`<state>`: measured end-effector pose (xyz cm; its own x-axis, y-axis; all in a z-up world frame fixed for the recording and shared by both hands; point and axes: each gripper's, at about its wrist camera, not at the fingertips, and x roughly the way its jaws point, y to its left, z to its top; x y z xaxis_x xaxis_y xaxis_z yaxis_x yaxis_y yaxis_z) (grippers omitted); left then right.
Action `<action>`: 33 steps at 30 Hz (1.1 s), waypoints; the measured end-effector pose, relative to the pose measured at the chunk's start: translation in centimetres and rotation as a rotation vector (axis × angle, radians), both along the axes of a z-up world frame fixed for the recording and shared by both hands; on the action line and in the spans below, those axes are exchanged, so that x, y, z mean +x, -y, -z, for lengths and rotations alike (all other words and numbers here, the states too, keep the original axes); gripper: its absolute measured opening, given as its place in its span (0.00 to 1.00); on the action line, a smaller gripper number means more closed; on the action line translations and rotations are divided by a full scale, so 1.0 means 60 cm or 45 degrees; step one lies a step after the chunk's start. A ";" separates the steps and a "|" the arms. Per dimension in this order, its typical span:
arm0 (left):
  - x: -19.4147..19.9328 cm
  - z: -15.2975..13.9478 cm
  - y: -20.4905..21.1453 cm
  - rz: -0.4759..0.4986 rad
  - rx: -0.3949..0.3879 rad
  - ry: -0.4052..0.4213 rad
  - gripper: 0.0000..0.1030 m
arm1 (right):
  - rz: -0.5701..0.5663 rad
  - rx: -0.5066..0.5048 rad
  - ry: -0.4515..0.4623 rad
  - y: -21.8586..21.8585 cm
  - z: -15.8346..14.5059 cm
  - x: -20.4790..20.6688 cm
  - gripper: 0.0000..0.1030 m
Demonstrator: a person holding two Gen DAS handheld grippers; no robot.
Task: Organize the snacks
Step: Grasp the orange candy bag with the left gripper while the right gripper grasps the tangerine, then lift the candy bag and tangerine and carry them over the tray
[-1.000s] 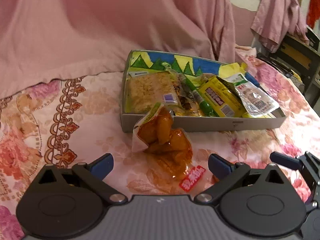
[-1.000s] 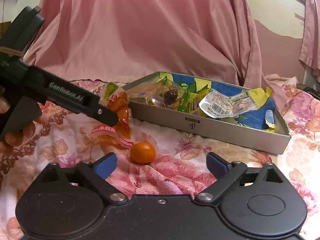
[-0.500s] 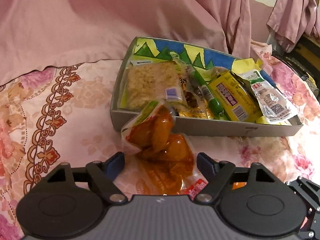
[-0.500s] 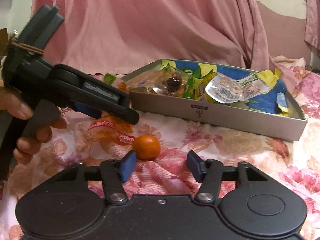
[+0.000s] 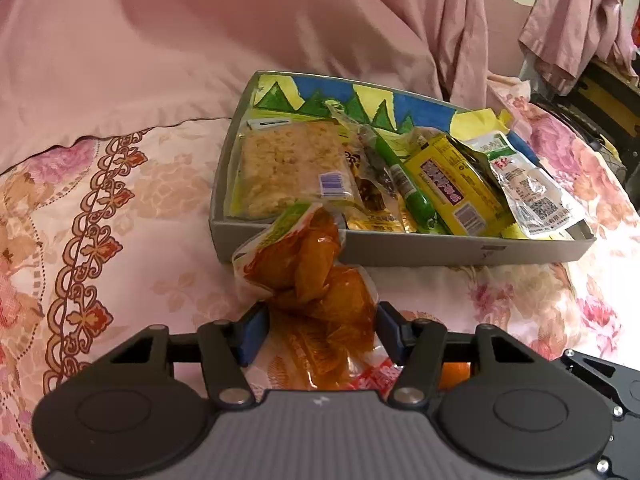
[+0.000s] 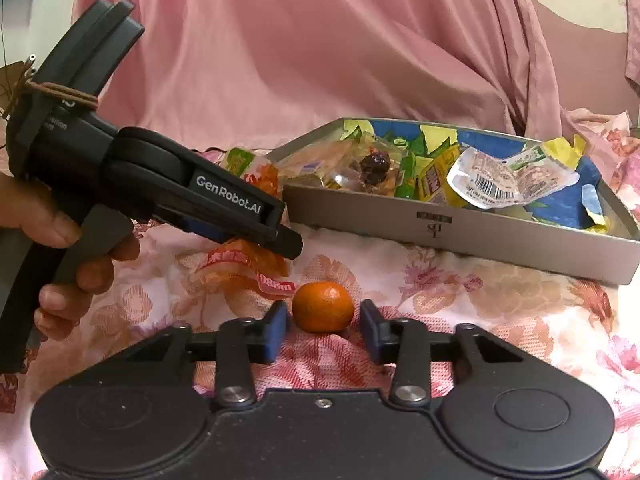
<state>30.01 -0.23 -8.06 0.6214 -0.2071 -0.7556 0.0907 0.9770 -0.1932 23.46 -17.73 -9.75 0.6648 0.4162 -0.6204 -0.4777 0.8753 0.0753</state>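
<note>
- Left tongs (image 5: 318, 330): closing; orange pouch (image 5: 316, 280) between the pads, no firm pinch yet.
- Right tongs (image 6: 323, 330): closing; mandarin (image 6: 323, 306) between the pads, small gaps either side.
- Step: I'm picking up both; next, I judge, lift into the box (image 6: 460, 236) ahead.
- Surface: floral bedsheet (image 5: 120, 216); pink cloth (image 6: 320, 40) behind.

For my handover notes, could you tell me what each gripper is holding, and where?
Nothing is held yet. The left gripper is closing around the orange snack packet's lower end; the right gripper is closing around the small orange, gaps showing.
</note>
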 end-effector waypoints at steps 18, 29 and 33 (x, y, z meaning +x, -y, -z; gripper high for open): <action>-0.033 -0.017 -0.019 0.021 -0.065 -0.012 0.54 | 0.007 0.025 0.028 0.015 -0.014 -0.011 0.34; -0.053 -0.052 -0.019 0.059 -0.113 0.056 0.54 | 0.034 0.016 0.060 0.019 -0.030 -0.009 0.34; -0.039 -0.070 -0.022 0.070 -0.118 0.109 0.54 | 0.058 0.021 0.089 0.022 -0.045 0.000 0.34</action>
